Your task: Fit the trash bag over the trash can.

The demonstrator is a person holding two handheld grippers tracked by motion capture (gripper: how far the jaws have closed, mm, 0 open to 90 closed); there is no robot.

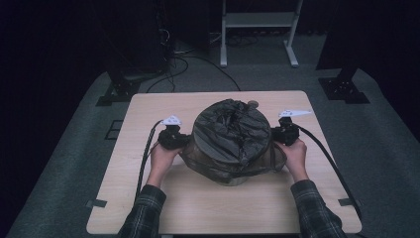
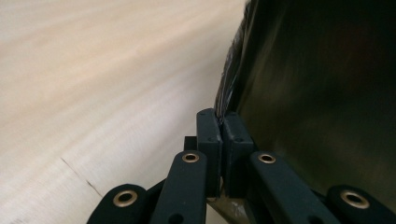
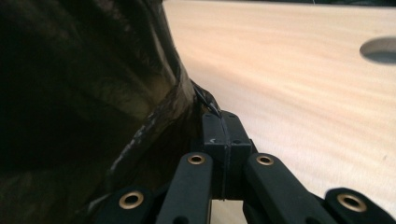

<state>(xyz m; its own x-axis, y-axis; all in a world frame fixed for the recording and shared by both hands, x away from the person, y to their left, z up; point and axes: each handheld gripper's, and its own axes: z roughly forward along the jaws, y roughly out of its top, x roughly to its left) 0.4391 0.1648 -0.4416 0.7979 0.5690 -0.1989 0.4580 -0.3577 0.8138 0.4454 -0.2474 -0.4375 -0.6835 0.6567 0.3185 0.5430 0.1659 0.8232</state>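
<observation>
Two black grippers flank a round bin (image 1: 233, 166) at the middle of a pale wooden table (image 1: 148, 114), one at each side of it. The bin's wall is dark, translucent and brownish, and a crinkled, glossy black plastic liner (image 1: 230, 129) is bunched over its top and folded down around the rim. The left gripper (image 1: 184, 141) meets the bin's left side; in the left gripper view its blocky matte jaws are pressed together on the thin liner edge (image 2: 229, 88) where it hangs over the rim. The right gripper (image 1: 275, 134) meets the bin's right side, and in the right gripper view its jaws are likewise clamped on a pinched fold of liner (image 3: 205, 100). Each arm link carries brass-coloured rivets. The tabletop shows fine, light grain, rounded corners and a round hole (image 3: 380, 50) near one edge. Plaid sleeves (image 1: 143, 208) cover both forearms.
</observation>
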